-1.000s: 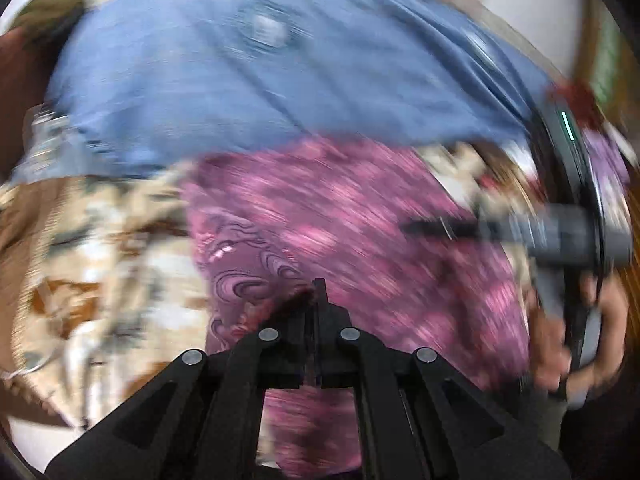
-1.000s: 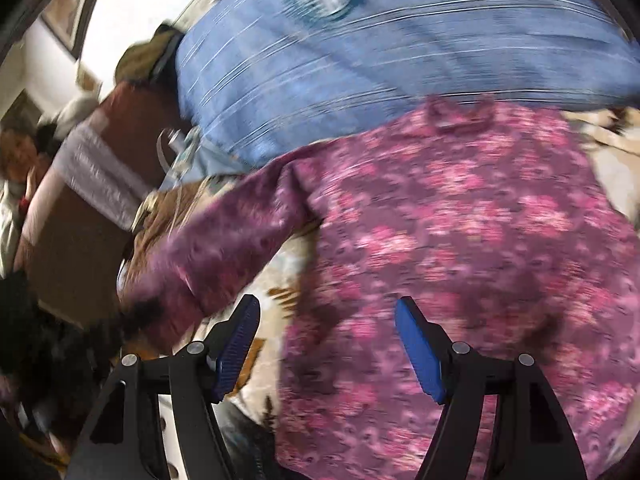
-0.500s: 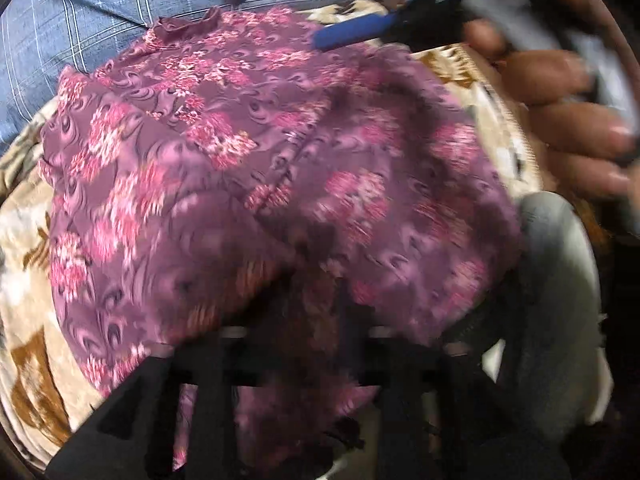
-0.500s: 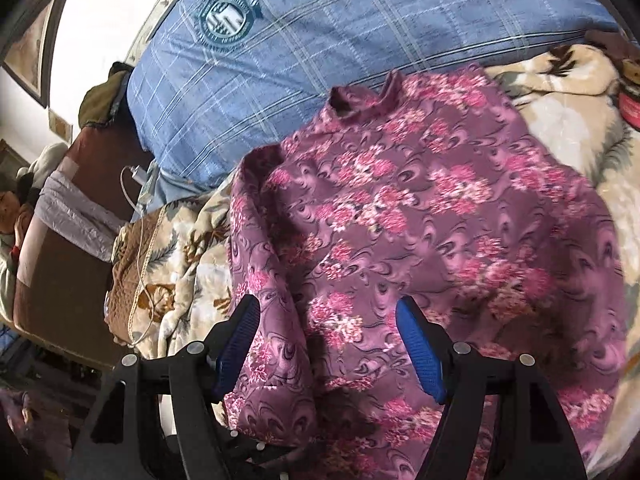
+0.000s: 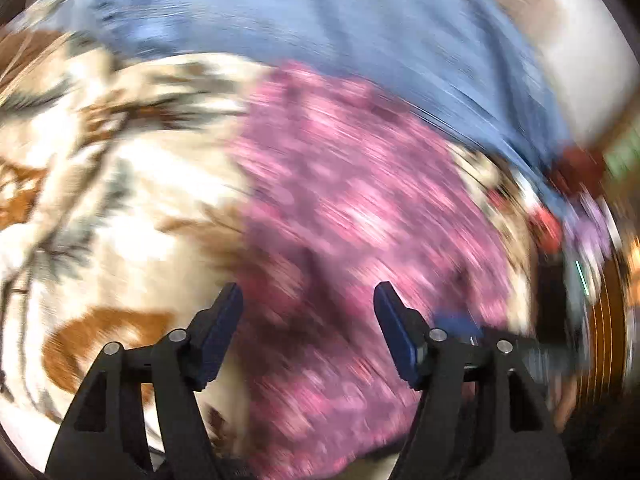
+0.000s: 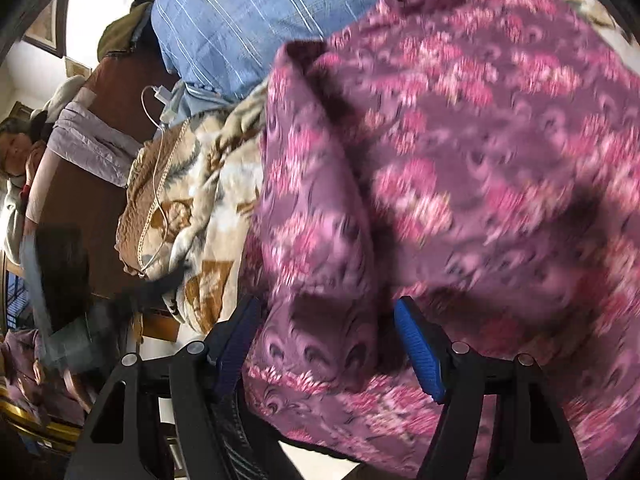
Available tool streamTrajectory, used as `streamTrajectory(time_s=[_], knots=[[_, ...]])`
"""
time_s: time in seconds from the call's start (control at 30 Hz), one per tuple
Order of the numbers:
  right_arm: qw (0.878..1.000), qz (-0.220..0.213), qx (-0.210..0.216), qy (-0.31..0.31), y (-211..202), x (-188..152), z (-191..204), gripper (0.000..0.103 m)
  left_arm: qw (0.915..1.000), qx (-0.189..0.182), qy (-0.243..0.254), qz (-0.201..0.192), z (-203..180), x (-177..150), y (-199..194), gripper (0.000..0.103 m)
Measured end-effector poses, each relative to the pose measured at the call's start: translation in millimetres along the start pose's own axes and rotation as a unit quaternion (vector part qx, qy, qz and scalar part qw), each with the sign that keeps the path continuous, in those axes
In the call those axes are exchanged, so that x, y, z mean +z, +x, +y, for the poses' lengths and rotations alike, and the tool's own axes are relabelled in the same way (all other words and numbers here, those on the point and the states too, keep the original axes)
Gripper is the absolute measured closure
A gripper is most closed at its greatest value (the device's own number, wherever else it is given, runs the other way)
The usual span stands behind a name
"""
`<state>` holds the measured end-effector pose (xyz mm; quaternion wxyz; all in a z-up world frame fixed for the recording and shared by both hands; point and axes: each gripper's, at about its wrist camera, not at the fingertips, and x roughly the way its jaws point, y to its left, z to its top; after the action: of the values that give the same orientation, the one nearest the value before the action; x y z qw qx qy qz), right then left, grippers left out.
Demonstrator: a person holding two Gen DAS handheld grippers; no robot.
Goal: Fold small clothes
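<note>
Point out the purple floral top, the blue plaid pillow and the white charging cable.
purple floral top (image 6: 480,160): right wrist view, middle of the body panel.
blue plaid pillow (image 6: 260,12): right wrist view, striped front face.
white charging cable (image 6: 154,184): right wrist view, cord running down the blanket edge.

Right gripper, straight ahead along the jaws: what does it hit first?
Most likely the folded sleeve of the purple floral top. The right gripper has open jaws, and the sleeve's bunched fabric already sits between them, very close. Exact depth is unclear through the fisheye.
</note>
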<state>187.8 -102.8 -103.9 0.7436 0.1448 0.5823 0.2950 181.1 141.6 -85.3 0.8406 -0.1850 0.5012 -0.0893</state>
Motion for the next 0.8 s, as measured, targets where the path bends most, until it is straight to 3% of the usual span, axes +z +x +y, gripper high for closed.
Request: streamTrajectory(time_s=[0.13,0.2,0.23,0.27,0.3,0.37,0.53,0.6,0.7,0.73,0.8], knots=[[0.999,-0.005,-0.024,-0.034,-1.3,-9.1,21.3,0.030,0.9984,0.023,-0.052,0.008,29.6,48.4,32.6,0.035],[0.996,-0.003,-0.071,-0.056,6.4,-10.0,28.5,0.039,0.9985,0.032,-0.042,0.016,25.5,65.9,52.1,0.035],[0.995,0.000,-0.082,-0.062,8.9,-10.2,28.3,0.048,0.9983,0.040,-0.036,0.025,23.7,70.8,61.6,0.036],[0.995,0.000,-0.082,-0.056,6.7,-9.7,24.4,0.076,0.9976,0.044,-0.037,0.039,22.1,74.7,72.9,0.036],[0.996,-0.005,-0.074,-0.046,-0.1,-9.1,18.2,0.095,0.9959,0.049,-0.045,0.061,21.1,78.1,88.8,0.039],[0.997,-0.032,-0.062,-0.027,-23.7,-10.2,6.1,0.095,0.9921,0.070,-0.056,0.088,25.8,80.6,109.3,0.071],[0.996,-0.075,-0.039,0.005,-64.7,-15.0,-32.1,0.096,0.9924,0.067,-0.059,0.084,18.2,77.7,119.6,0.080],[0.997,-0.060,-0.049,0.019,-54.0,-13.8,-54.1,0.096,0.9922,0.070,-0.057,0.086,14.8,76.0,121.8,0.080],[0.998,-0.038,-0.031,0.042,-39.1,-10.9,-78.9,0.096,0.9920,0.081,-0.052,0.082,10.6,76.4,121.0,0.081],[0.998,-0.039,-0.026,0.042,-40.4,-10.9,-78.9,0.096,0.9920,0.083,-0.052,0.079,10.0,77.2,117.8,0.095],[0.998,-0.056,0.006,0.037,-61.1,-10.7,-72.8,0.096,0.9934,0.075,-0.051,0.070,7.3,80.4,103.9,0.101]])
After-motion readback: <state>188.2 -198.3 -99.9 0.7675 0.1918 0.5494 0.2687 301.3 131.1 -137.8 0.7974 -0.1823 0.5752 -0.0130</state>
